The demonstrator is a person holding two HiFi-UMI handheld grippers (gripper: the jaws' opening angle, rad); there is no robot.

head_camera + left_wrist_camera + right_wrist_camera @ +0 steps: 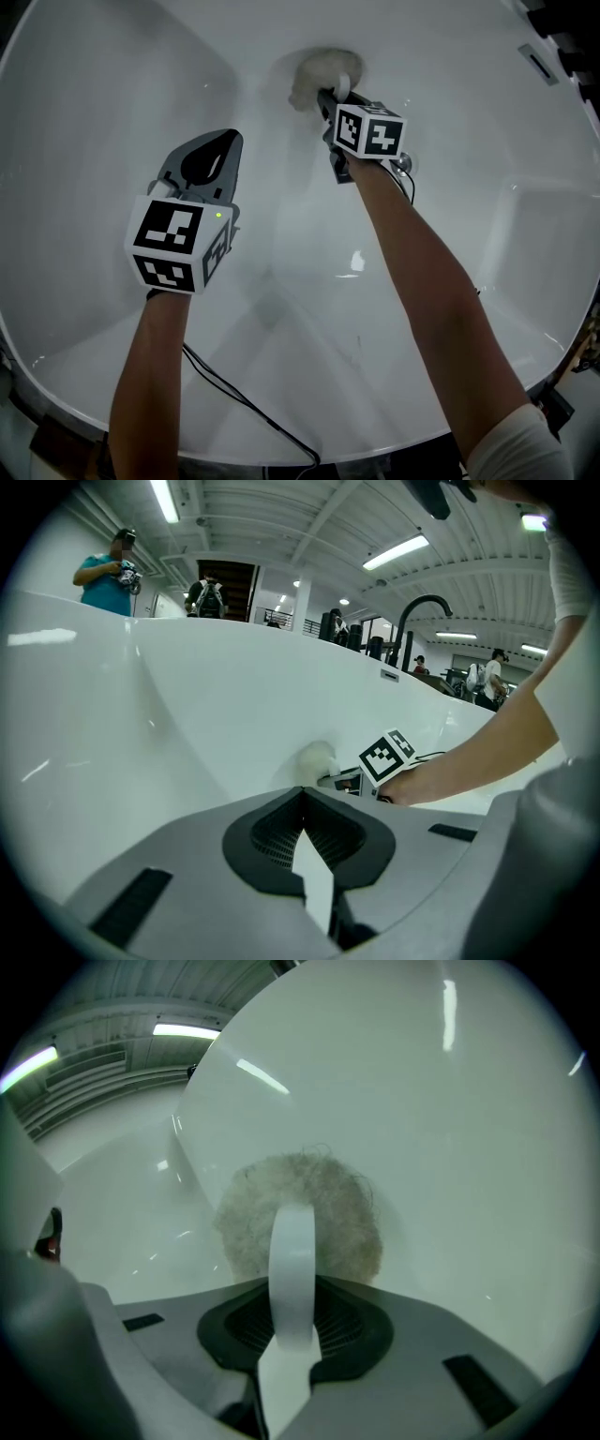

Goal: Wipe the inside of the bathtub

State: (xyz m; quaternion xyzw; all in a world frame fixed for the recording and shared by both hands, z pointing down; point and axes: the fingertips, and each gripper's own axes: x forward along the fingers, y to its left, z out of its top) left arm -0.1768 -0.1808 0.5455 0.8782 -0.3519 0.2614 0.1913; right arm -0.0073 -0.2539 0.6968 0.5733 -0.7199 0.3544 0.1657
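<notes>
I look down into a white bathtub (112,84). My right gripper (330,94) reaches to the far wall and is shut on the white handle (292,1260) of a round fluffy pad (319,73), which presses against the tub wall (450,1119). The same pad (300,1215) fills the middle of the right gripper view, behind the handle. My left gripper (208,159) hangs over the tub's left slope, jaws together, with nothing in them. From the left gripper view the pad (314,757) and the right gripper's marker cube (388,756) show further ahead.
A dark drain slot (539,64) sits on the far right rim. A black cable (234,394) trails from my left wrist over the near rim. A black tap (417,621) rises behind the far rim, and several people (108,569) stand beyond in a hall.
</notes>
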